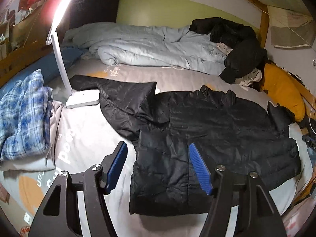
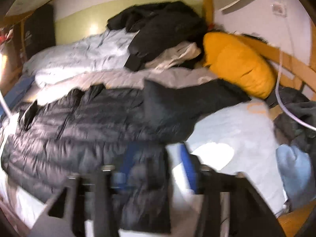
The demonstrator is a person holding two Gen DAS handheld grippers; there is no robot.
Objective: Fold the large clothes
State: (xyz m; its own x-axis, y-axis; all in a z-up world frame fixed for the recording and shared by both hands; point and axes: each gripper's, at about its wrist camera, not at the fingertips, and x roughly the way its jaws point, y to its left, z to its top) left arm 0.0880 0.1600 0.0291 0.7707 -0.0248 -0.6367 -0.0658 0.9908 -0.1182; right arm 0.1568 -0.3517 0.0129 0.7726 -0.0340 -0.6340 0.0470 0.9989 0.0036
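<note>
Bed surface: grey printed sheet (image 1: 83,130), lit by a white desk lamp (image 1: 83,98) standing on it at the left. At the far side lies a rumpled pale-blue duvet (image 1: 150,47) with a dark garment heap (image 1: 237,45) at its right end; a yellow cushion (image 1: 282,90) sits against the wooden bed frame (image 1: 264,19). A blue plaid cloth (image 1: 23,114) is bunched at the left edge.

Task item: black puffer jacket (image 1: 217,130), spread flat across the middle of the sheet, one sleeve (image 1: 122,96) extended leftward with its end just beside the lamp base. The opposite sleeve (image 2: 197,98) reaches toward the cushion in the right wrist view.

Left gripper (image 1: 158,167): jaws spread, blue pads clear of the fabric, nothing between them but open view of the jacket's lower-left edge and the sheet below.

Right gripper (image 2: 156,169): picture heavily blurred. Blue pads stand apart over the jacket's hem corner; whether any fabric is caught between them cannot be told.
</note>
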